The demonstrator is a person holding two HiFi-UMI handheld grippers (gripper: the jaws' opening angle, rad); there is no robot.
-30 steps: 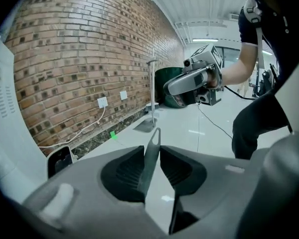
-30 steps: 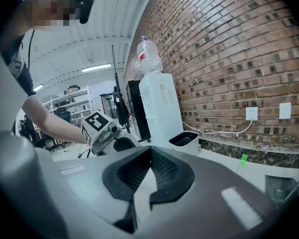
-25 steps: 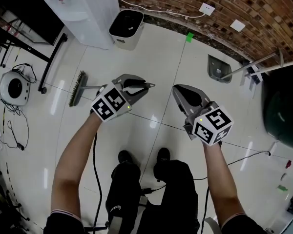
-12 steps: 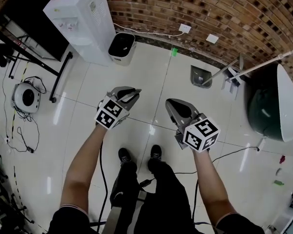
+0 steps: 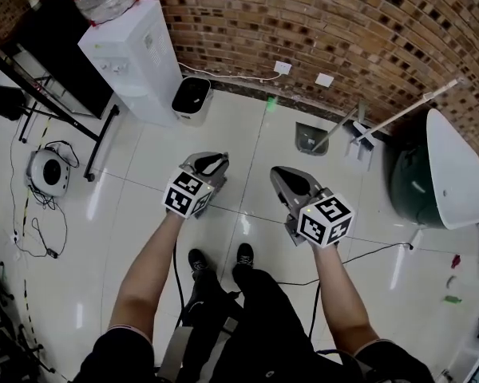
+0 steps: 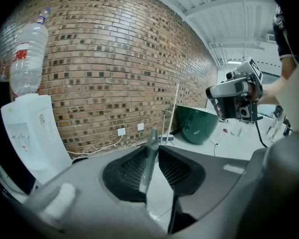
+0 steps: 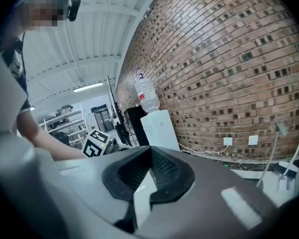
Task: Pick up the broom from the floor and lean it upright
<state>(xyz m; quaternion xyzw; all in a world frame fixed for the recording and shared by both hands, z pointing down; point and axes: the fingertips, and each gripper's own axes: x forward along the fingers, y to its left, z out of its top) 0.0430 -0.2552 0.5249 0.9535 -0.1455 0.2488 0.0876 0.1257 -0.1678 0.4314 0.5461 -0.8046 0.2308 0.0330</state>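
My left gripper (image 5: 214, 162) is held up in front of me, above the white floor. A thin grey broom handle (image 6: 148, 166) stands between its jaws, which are closing on it (image 6: 153, 143). In the head view the brush head is hidden under that gripper and arm. My right gripper (image 5: 286, 175) is raised beside it, about a hand's width to the right. Its jaws meet at the tips (image 7: 149, 156) with nothing between them. Both grippers point toward the brick wall (image 5: 343, 22).
A water dispenser (image 5: 136, 54) and a small white bin (image 5: 191, 98) stand at the wall on the left. A dustpan (image 5: 311, 138) and a long pole (image 5: 399, 110) lean at the wall on the right, beside a green tub (image 5: 431, 174). A black stand (image 5: 64, 102), a round device (image 5: 46, 170) and cables lie at left.
Both grippers have risen from near the floor. The brush head that lay on the tiles to the left of my left gripper has gone from sight. More of the wall shows.
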